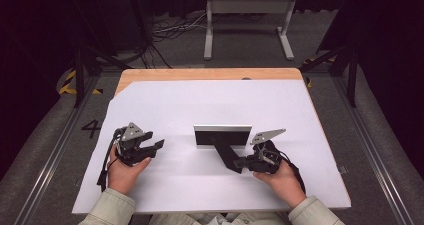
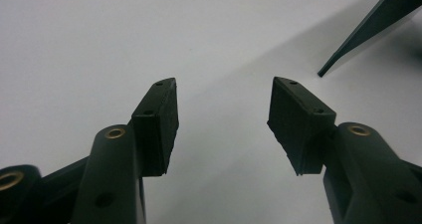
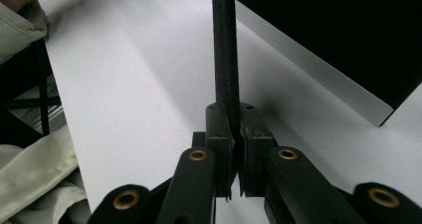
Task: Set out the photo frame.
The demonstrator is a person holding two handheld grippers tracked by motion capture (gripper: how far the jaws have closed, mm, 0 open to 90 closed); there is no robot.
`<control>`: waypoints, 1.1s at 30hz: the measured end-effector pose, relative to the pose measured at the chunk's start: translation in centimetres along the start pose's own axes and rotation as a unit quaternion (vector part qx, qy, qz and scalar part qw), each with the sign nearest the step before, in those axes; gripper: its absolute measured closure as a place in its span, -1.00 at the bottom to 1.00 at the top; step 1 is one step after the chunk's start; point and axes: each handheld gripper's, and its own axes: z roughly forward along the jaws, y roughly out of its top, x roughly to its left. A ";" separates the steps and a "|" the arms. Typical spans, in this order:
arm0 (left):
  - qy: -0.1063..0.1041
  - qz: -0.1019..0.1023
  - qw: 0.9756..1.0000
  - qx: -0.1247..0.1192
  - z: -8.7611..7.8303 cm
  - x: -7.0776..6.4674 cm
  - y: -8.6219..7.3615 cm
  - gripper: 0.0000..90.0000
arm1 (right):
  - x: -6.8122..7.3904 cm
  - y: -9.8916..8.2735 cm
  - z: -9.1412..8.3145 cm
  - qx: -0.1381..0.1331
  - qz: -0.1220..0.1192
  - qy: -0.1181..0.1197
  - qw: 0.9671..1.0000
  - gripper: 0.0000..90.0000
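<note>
Picture frame (image 1: 222, 135) stands upright on the white sheet (image 1: 165, 105); right gripper (image 1: 246, 161) pinches its black back-stand leg (image 3: 225, 59) tight; left gripper (image 2: 224, 114) hovers wide open, holding nothing.

- The left claw (image 1: 152, 147) rests low over the surface, gripped from behind by the left hand (image 1: 122, 171), its jaws spread wide with nothing between them.
- The right claw (image 1: 242, 162), held by the right hand (image 1: 281, 180), points leftward, jaws pinched together on a thin black edge.
</note>
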 end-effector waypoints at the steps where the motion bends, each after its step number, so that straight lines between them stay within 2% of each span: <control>1: -0.001 0.000 1.000 0.001 0.0 0.0 0.0 0.02 | 0.0 -0.1 0.0 0.001 -0.002 -0.002 1.000 0.89; 12: -0.004 -0.002 1.000 0.000 0.1 0.0 0.0 0.01 | 0.2 -0.4 0.4 0.011 -0.003 -0.006 1.000 0.86; 16: -0.005 -0.001 1.000 0.000 0.1 0.0 0.0 0.01 | 0.3 -0.5 0.6 0.023 -0.007 -0.012 1.000 0.81; 22: -0.004 0.001 1.000 0.000 0.2 0.0 0.1 0.01 | 0.2 -0.6 0.4 0.017 0.006 -0.003 1.000 0.73; 27: -0.010 -0.005 1.000 -0.003 0.2 -0.1 0.2 0.01 | 0.3 -0.7 0.0 0.007 0.003 -0.001 1.000 0.66; 28: -0.014 -0.004 1.000 -0.004 0.2 -0.1 0.3 0.01 | 0.4 -0.7 -0.4 -0.003 0.002 -0.003 1.000 0.63; 30: -0.017 0.000 1.000 -0.003 0.2 -0.2 0.5 0.02 | 0.4 -0.7 -0.6 -0.007 0.004 -0.003 1.000 0.63; 31: -0.018 0.002 1.000 -0.008 0.1 -0.2 0.8 0.02 | 0.4 -0.8 -1.2 -0.020 0.007 -0.005 1.000 0.62; 33: -0.023 0.005 1.000 -0.010 0.0 -0.3 0.9 0.03 | 0.4 -0.8 -1.4 -0.023 0.007 -0.007 1.000 0.62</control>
